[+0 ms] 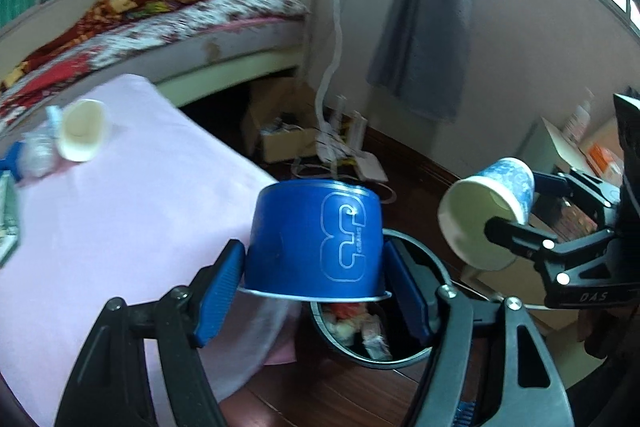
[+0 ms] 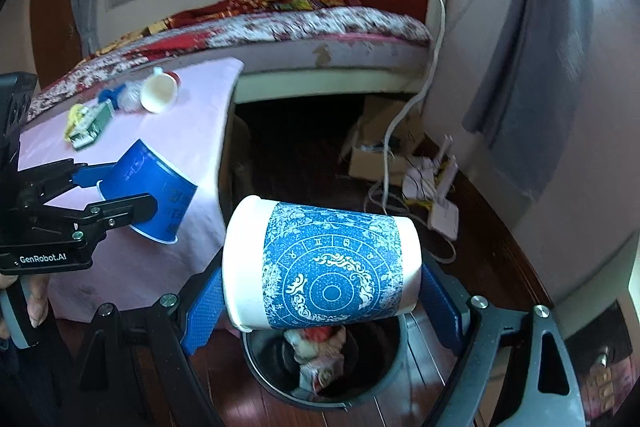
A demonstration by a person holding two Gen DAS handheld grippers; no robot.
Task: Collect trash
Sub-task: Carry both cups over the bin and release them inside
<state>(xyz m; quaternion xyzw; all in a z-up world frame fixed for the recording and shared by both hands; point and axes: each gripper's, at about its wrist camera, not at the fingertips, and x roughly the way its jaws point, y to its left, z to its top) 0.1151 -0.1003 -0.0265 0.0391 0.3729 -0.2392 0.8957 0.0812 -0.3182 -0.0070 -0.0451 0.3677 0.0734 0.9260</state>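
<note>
My left gripper is shut on a solid blue paper cup, held upside down over the near rim of a dark round trash bin on the floor. It also shows in the right wrist view. My right gripper is shut on a white cup with a blue zodiac print, held sideways right above the bin. This cup also shows in the left wrist view. The bin holds crumpled wrappers. A white paper cup lies on its side on the pink table.
Beside the white cup on the table lie a clear plastic wad, a blue scrap and a small green-white packet. A bed stands behind the table. Cardboard boxes, cables and a router lie on the wooden floor.
</note>
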